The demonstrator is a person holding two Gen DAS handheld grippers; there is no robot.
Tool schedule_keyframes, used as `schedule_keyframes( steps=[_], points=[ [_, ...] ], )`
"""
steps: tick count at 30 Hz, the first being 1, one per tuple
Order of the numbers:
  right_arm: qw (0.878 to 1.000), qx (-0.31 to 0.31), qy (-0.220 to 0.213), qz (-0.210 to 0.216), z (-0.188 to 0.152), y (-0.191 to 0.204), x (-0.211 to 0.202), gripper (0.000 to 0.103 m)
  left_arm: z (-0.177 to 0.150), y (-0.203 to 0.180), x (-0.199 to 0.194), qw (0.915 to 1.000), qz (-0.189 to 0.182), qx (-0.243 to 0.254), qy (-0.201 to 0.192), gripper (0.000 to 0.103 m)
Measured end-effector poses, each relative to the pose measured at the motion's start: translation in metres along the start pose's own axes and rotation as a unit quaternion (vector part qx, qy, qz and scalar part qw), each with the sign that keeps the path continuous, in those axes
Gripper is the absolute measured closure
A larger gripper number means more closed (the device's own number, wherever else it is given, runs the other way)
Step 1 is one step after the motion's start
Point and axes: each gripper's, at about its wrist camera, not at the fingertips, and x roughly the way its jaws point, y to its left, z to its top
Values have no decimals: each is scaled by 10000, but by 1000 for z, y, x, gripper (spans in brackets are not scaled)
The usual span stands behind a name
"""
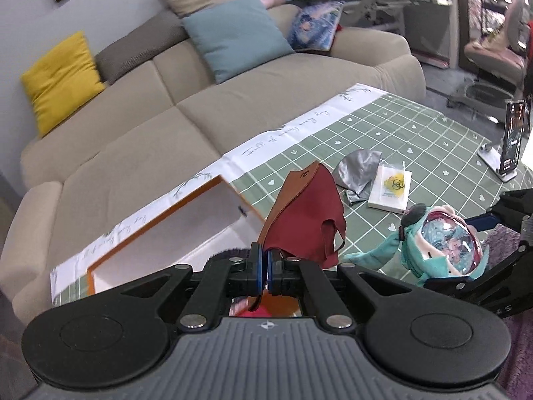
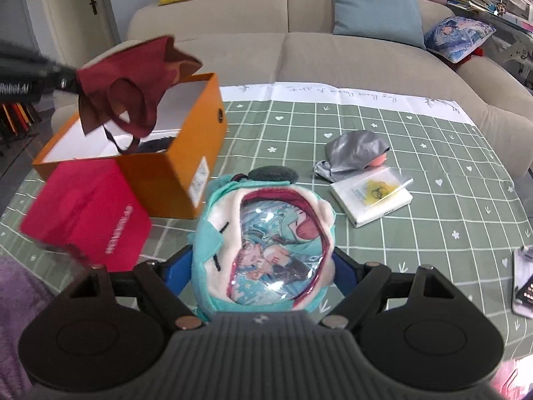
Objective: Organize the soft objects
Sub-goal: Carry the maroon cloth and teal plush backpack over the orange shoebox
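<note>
Two handheld grippers lift soft items over a bench (image 2: 383,126) covered in a green grid-patterned cloth, with a beige sofa (image 1: 140,133) behind it. The left gripper (image 1: 265,266) has its fingers pinched fully together on a dark red cloth mask (image 1: 306,213), which hangs by a thin edge above the open orange box (image 2: 186,153), apparently the collection point for the soft things; something dark already lies inside. The right gripper (image 2: 263,266) stands wide, its blue fingers (image 2: 343,266) cradling the sides of a teal plush pouch (image 2: 266,243) with a clear picture window, a broad hold that suits so bulky and squashy an item. Left on the cloth, well apart from the box, a crumpled grey satin piece (image 2: 356,153) touches a flat white packet (image 2: 369,200), and a pink box (image 2: 86,213) sits just beside the orange one. A phone on a stand (image 1: 513,140) faces the work from the bench's edge.
</note>
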Motion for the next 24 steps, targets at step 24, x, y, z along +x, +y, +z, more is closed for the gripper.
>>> schedule_keyframes(
  steps=[24],
  points=[
    [9912, -1254, -292, 318, 29, 107, -62, 20, -90, 69, -73, 9932, 660, -950, -132, 100]
  ],
)
